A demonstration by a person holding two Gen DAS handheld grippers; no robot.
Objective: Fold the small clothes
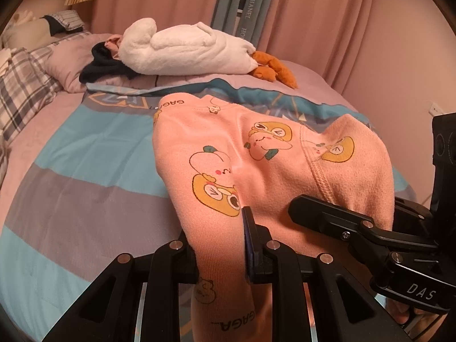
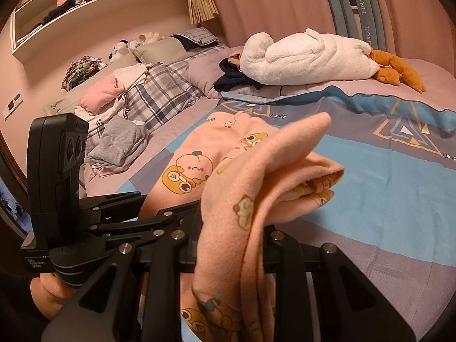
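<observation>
A small pink garment (image 1: 273, 165) printed with cartoon animals hangs between the two grippers above the striped bedspread (image 1: 85, 154). My left gripper (image 1: 222, 245) is shut on one bunched edge of it; cloth fills the gap between its fingers and trails below. The right gripper (image 1: 322, 213) shows at the right of the left wrist view, gripping the neighbouring edge. In the right wrist view the right gripper (image 2: 228, 236) is shut on a thick fold of the garment (image 2: 256, 165), which hides its fingertips. The far part of the cloth rests on the bed. The left gripper (image 2: 119, 205) is at the left.
A white plush goose (image 1: 182, 51) with orange feet lies across the far side of the bed beside a dark garment (image 1: 99, 68). Plaid pillows (image 2: 159, 94), a grey garment (image 2: 119, 145) and a pink one (image 2: 99, 94) lie at the left. Pink curtains (image 1: 313, 14) hang behind.
</observation>
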